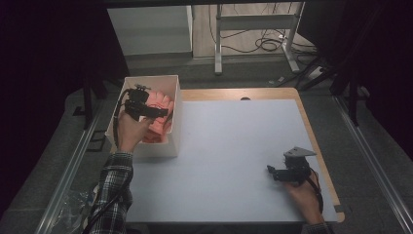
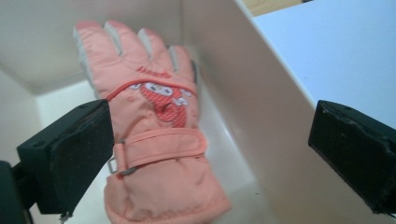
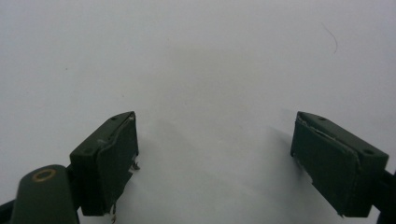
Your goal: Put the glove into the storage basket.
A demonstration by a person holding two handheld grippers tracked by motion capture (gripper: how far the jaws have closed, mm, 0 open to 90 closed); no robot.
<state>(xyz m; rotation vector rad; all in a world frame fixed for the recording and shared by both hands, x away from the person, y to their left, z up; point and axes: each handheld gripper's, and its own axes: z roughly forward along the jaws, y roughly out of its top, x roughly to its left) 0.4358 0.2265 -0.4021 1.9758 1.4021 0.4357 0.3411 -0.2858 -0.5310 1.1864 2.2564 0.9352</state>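
Note:
A pink winter glove (image 2: 156, 140) with a red cartoon patch and a wrist strap lies in a white box (image 1: 176, 122) at the table's left; it shows as pink glove (image 1: 158, 117) in the high view. My left gripper (image 1: 163, 112) hovers over the box, open, its jaws wide apart with nothing between them (image 2: 210, 158). The glove lies below and beyond the jaws, untouched. My right gripper (image 1: 272, 171) rests low over the white tabletop at the front right, open, with bare table between its jaws (image 3: 215, 158).
The white table top (image 1: 229, 146) has a wooden rim at the back and right. The box's right wall (image 2: 261, 116) stands between the glove and the table surface. Dark floor, a desk frame and cables lie beyond the table.

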